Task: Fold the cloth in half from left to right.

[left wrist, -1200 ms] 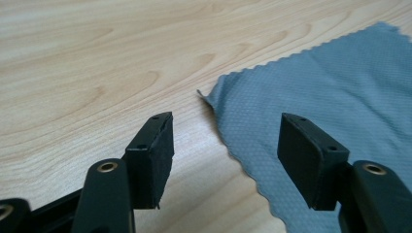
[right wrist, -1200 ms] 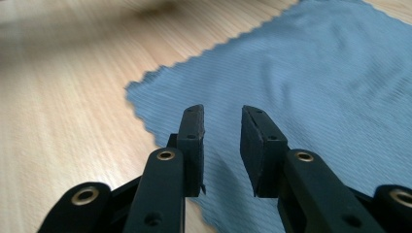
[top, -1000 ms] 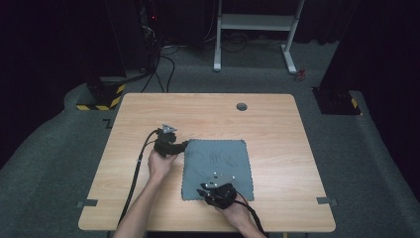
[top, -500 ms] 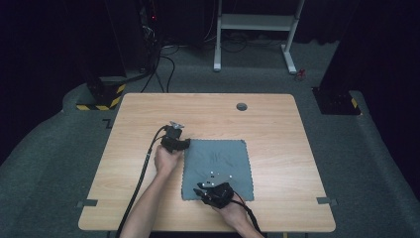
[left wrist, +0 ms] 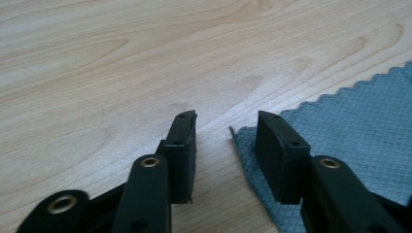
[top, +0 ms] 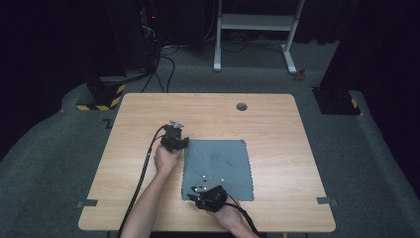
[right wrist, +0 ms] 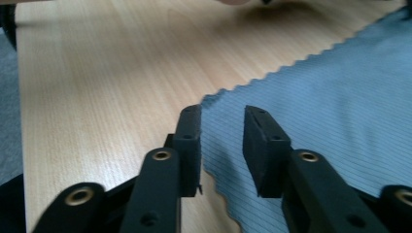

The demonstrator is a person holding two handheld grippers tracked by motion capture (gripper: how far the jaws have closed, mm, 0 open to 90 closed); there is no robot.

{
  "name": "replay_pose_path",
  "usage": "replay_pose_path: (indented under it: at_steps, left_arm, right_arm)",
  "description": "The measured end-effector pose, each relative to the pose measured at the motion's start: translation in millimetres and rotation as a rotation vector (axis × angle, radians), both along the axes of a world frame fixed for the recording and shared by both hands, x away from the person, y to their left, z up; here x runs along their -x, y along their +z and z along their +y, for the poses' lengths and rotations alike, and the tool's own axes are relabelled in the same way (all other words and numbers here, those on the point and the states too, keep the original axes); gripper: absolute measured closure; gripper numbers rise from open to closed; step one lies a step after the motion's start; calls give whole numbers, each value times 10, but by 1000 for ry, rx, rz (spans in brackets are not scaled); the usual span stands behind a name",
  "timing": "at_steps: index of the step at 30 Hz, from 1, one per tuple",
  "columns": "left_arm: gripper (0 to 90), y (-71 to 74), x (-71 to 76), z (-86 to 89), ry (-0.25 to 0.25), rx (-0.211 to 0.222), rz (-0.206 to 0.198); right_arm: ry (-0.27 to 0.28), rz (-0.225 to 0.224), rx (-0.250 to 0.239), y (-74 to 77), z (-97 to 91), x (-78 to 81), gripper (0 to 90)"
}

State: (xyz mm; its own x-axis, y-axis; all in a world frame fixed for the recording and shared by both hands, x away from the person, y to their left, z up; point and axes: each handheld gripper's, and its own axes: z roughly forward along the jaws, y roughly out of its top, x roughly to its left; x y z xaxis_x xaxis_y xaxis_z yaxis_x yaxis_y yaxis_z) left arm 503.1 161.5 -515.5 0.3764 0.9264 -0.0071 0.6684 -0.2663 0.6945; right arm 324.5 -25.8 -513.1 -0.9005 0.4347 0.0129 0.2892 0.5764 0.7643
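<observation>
the grey cloth (top: 217, 168) lies flat at the table's (top: 297, 148) 6 o'clock. left gripper (left wrist: 226, 133), half open and closing, straddles its 10 o'clock corner; right gripper (right wrist: 222, 128), half open and widening, straddles the 7 o'clock corner. neither pinches yet, so a shallow bite may slip off.

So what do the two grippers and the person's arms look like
Both grippers, left and right, are black, each with two flat black fingers on arms with brass-coloured rivets. A grey plate tops each, and a black cable trails from each. The forearms are bare, with no sleeves showing.
</observation>
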Motion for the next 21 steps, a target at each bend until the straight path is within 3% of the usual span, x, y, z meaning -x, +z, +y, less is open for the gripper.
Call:
replay_pose_path:
  at_steps: [7,12,21]
  left_arm:
    - [653,16,-19,-7,-27,-2,15]
    - [694,15,-23,-25,-32,-1,11]
    - [796,13,-26,-58,-48,9,10]
  right_arm:
    - [33,-15,34,-40,156,32,581]
    - [43,-37,89,-90,280,60,569]
    - [30,-43,90,-92,290,62,764]
